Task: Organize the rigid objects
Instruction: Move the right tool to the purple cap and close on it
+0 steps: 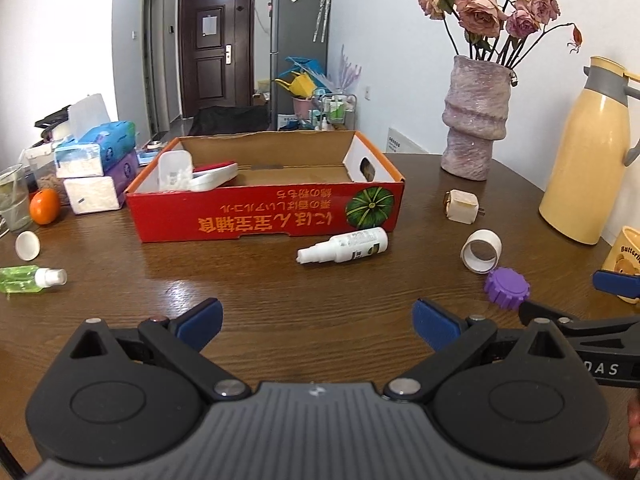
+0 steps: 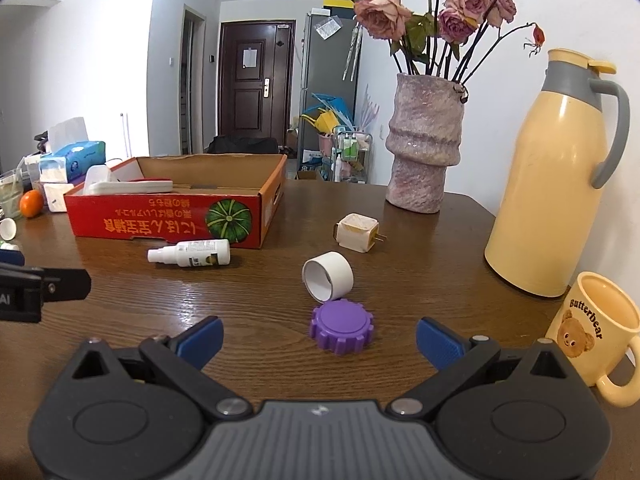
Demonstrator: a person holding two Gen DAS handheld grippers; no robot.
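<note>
Right gripper [image 2: 319, 338]: blue-padded fingers spread wide, holding nothing; it sits low over the wooden table [image 2: 420, 280] with the purple cap lined up in the gap, which I judge to be an approach for a pinch across its ridged rim.
Purple cap [image 2: 342, 332]: lower centre of the right wrist view, flat on the table, top face up; squat and round with a toothed edge, a hard moulded plastic by its look.
White ring [image 2: 328, 274]: just behind the cap, tipped on its side, open end toward the camera; near enough to be nudged.
Left gripper [image 1: 318, 320]: fingers apart, empty; held back over bare table at lower centre, probably waiting its turn.
Red box [image 1: 264, 216]: centre of the left wrist view, top open, likely the collecting place since a white case already lies in its left end.
White spray bottle [image 1: 344, 246]: on its side just in front of the box.
Plug adapter [image 2: 358, 232]: right of the box, prongs pointing right.
Green bottle [image 1: 30, 278]: far left edge, lying down, well apart from the rest.
</note>
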